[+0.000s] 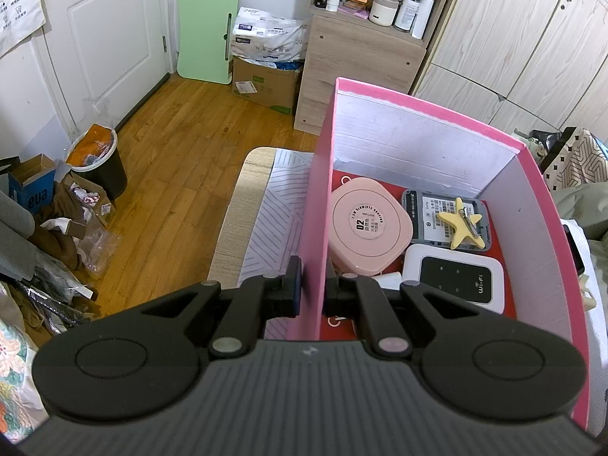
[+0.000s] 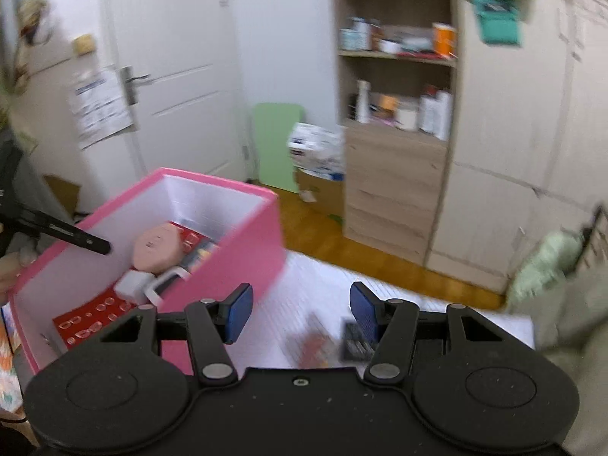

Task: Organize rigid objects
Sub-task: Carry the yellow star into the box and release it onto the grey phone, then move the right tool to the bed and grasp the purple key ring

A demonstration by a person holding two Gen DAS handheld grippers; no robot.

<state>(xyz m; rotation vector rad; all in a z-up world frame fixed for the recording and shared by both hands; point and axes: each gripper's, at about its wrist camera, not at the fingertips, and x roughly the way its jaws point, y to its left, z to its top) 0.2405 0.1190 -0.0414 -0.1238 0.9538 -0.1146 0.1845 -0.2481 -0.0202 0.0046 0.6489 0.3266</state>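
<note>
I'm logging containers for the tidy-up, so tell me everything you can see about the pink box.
The pink box is an open-topped rectangular carton, seemingly cardboard, pink outside and white inside with a red base. The left gripper is shut on its left wall, one finger outside and one inside. In the right wrist view it looks tilted above the white patterned mat. Inside lie a rounded pink case, a yellow star clip on a grey device, and a white Wi-Fi router.
</note>
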